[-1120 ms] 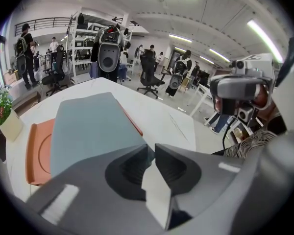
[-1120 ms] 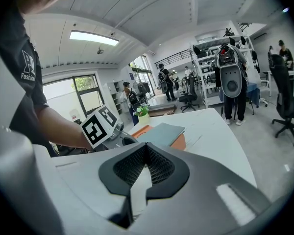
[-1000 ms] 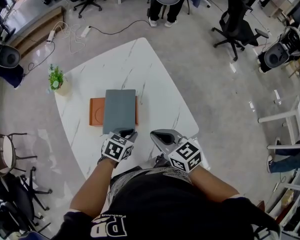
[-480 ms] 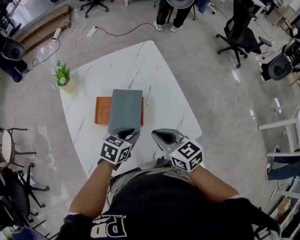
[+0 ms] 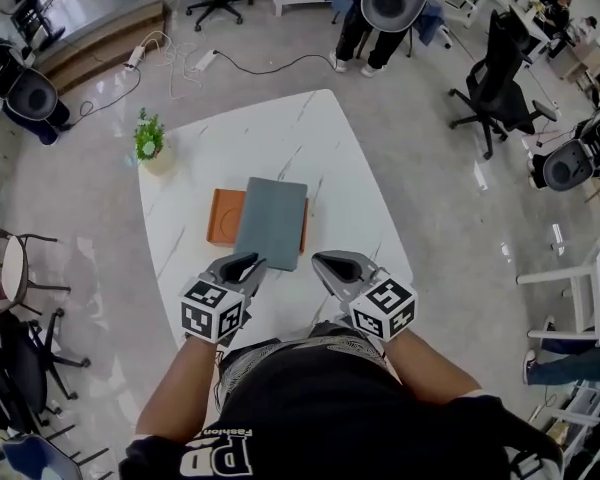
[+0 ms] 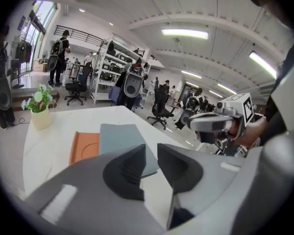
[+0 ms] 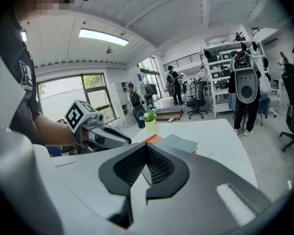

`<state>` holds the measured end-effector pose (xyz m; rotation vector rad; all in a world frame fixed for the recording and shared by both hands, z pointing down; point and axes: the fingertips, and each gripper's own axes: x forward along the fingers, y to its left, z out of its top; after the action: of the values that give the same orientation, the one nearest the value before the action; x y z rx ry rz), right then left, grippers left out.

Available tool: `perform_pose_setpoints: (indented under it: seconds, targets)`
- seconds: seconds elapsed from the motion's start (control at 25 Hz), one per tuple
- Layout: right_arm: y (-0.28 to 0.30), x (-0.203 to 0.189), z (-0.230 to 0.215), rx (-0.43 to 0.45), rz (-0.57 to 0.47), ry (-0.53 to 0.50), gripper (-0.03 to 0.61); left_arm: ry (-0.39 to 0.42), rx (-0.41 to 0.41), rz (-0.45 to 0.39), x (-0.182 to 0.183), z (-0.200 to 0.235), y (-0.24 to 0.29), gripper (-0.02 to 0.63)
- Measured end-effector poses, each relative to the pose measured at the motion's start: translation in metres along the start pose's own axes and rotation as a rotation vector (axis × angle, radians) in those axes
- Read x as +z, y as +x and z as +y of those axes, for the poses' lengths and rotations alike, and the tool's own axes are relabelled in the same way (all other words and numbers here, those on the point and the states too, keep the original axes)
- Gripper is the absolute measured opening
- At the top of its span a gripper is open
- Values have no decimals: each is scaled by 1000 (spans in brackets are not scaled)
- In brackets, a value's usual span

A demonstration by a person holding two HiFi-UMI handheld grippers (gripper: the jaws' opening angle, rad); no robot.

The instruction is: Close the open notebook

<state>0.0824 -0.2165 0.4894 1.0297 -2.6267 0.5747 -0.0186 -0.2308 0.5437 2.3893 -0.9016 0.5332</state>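
Left tongs [image 6: 152,150]: open, with a clear gap between the pads. The jaws have just been closing a little. I see nothing between them, only tabletop [image 5: 280,138] behind the gap.
Right tongs [image 7: 146,148]: closed, pads meeting at the tips. I see nothing gripped.
Left tongs place: over the near part of the tabletop, tilted down and away from me. The tips are near the near left corner of the notebook [image 5: 271,222], not gripping it.
Right tongs place: beside the left tongs on my right, over the near tabletop edge. They are just off the notebook's near right corner and apart from it.
Notebook: shut, grey cover up, flat near the middle of the tabletop. I read it as already closed.
Notebook support: it lies on an orange tray [image 5: 221,216] and covers most of it. The tray shows as a wide strip on the left and a thin sliver on the right. The notebook's near edge overhangs the tray toward me.
Tray detail: a round recess shows in the bare left part.
Tabletop: white with grey veining and rounded corners.
Plant [image 5: 149,140]: small, green, in a pale pot, at the far left edge of the tabletop and well apart from the tray.
Floor: grey, with cables and a power strip [image 5: 205,60] beyond the far left of the tabletop.
Beyond: a person [image 5: 355,30] stands past the far end, and office chairs [image 5: 498,68] stand around.
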Motion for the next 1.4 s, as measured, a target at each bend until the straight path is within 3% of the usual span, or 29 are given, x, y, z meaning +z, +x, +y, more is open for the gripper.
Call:
perform_pose_setpoints:
  seconds: [0.32,0.84,1.4]
  targets:
    - [20,14,13,40,2,-32,-6,79,98,-85,18,15,-44,105]
    - [43,23,34,73,-28,-60,-6,30,156,-207,23,27,-93,58]
    - [51,6,26,43,8,-48,-6,38,172,-205,12,33,-103,58]
